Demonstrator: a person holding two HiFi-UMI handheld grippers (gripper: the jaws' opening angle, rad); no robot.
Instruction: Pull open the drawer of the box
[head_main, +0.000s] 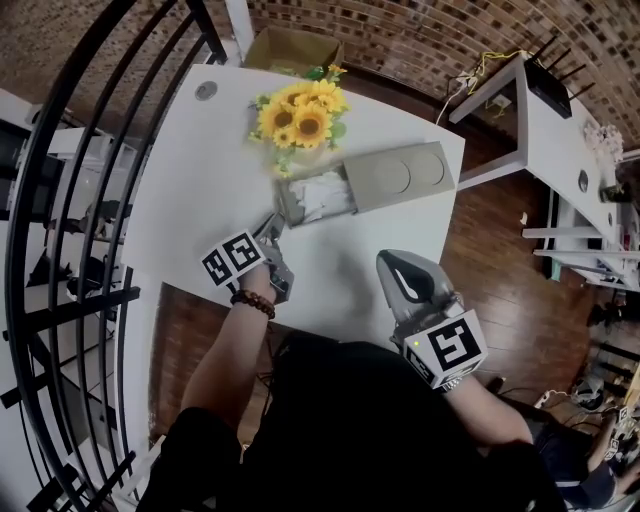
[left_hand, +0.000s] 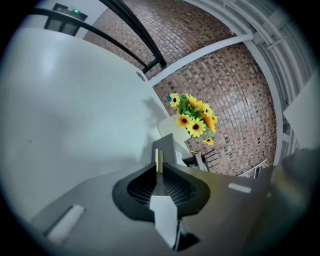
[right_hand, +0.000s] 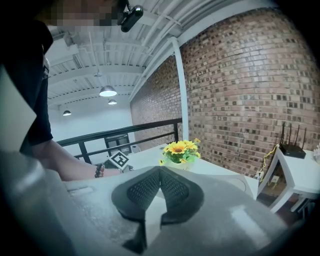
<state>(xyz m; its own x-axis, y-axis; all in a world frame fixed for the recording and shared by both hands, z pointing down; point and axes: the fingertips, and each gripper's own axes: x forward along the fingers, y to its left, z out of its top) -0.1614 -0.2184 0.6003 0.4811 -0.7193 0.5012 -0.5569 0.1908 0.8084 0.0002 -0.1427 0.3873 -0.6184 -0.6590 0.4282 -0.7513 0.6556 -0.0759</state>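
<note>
I observed a white table (head_main: 190, 190) with a flat grey box (head_main: 405, 175), two round recesses in its lid, lying close to the table's right edge. The box's grey drawer (head_main: 283, 207) stood out of its left end, open at the top, with crumpled white material inside. A bunch of yellow sunflowers (head_main: 300, 115) stood just behind the drawer, near touching its far wall.

The left gripper (head_main: 272, 232) sat at the drawer's near left corner. In the left gripper view its jaws were drawn together on a thin pale tab (left_hand: 158, 161) at their tips, with the drawer's grey front rising directly beyond. I could not tell how that tab was fixed to the drawer.

The right gripper (head_main: 388, 262) was over the table's near right part, well apart from the box and close to the front edge. The right gripper view showed its ribbed pads (right_hand: 145, 187) meeting with nothing between them.

Left of the drawer I noted a broad stretch of bare tabletop running to the far left edge. A black metal railing (head_main: 60, 200) bounded that side. On the right, wooden floor (head_main: 490, 230) separated the table from a second white table (head_main: 560, 130). A cardboard carton (head_main: 290, 48) sat beyond the far edge.
</note>
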